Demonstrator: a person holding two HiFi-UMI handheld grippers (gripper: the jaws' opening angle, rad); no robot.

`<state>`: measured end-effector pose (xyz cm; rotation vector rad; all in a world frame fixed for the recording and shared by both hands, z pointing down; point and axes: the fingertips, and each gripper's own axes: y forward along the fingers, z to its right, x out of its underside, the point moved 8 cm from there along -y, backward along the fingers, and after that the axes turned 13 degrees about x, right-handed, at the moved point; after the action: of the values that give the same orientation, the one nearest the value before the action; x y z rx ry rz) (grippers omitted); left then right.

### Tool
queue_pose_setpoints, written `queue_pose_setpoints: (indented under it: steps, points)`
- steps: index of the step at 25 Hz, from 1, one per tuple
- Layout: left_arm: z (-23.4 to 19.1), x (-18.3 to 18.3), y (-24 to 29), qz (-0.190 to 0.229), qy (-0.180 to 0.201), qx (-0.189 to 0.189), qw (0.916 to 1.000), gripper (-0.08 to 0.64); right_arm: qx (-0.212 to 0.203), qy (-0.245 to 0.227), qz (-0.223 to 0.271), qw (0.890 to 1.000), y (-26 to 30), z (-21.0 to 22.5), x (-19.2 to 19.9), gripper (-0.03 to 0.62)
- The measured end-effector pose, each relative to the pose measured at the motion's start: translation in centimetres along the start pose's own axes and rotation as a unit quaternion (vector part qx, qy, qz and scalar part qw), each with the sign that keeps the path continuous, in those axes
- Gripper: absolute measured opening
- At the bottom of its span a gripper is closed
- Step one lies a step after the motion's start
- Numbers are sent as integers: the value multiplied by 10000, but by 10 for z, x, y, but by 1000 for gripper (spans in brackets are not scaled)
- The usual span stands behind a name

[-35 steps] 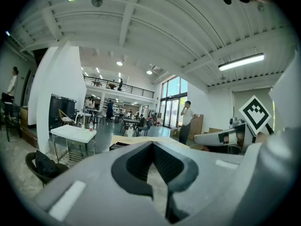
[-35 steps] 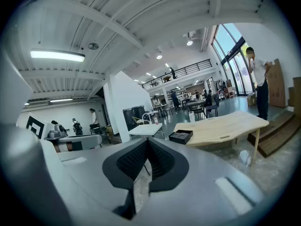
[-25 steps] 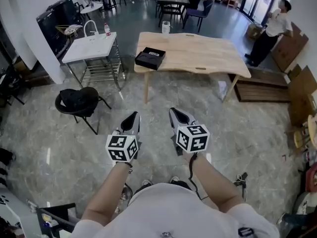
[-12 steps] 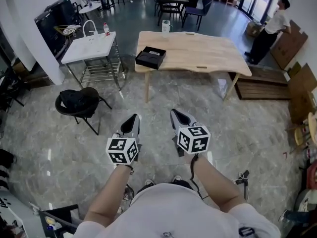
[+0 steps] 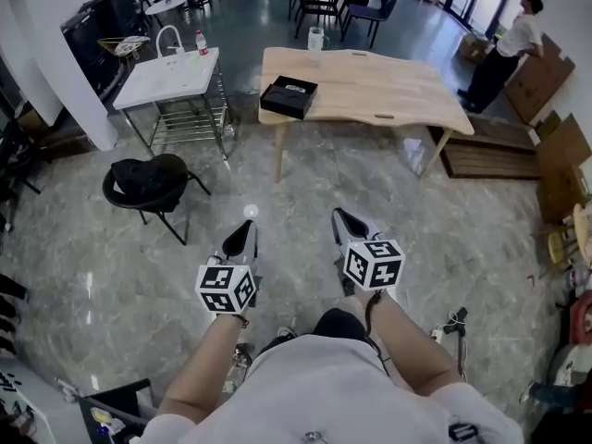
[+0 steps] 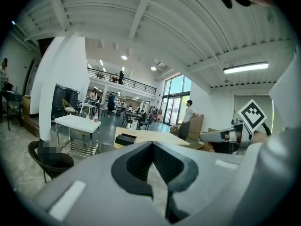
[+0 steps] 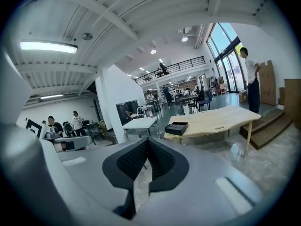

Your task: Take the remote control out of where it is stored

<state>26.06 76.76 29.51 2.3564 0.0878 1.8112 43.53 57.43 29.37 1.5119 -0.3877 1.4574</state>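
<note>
The open black box [image 5: 289,97] sits at the near left corner of the wooden counter [image 5: 388,86]. The small pale shape lying in it is probably the remote control [image 5: 296,88], though it is too small to be sure. The left hand-held gripper [image 5: 243,234] and the right hand-held gripper [image 5: 344,222] hang side by side over bare floor, well short of the counter and pointed toward it, each with its jaws pressed together on nothing, likely because nothing is within reach yet.

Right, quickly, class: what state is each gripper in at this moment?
Left gripper: closed, holding nothing.
Right gripper: closed, holding nothing.
</note>
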Motion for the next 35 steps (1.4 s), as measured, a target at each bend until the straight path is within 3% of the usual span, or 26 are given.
queue_pose_setpoints:
  steps: [7, 13, 21, 28, 35]
  points:
    - [-28, 12, 7, -60, -142, 29, 9999, 2, 129, -3, -160, 9998, 21, -1, 8, 28]
    - [-57, 10, 52, -203, -148, -14, 9997, 2, 51, 64, -245, 9997, 76, 14, -3, 28]
    - [-107, -11, 163, -456, -152, -174, 9987, 1, -193, 107, -358, 9991, 196, 60, -51, 28]
    - [-147, -52, 283, -439, -131, -366, 9983, 2, -535, -109, -519, 9972, 304, 108, -106, 28]
    - [-176, -76, 366, -435, -98, -474, 9979, 2, -698, -208, -505, 9961, 385, 145, -146, 28]
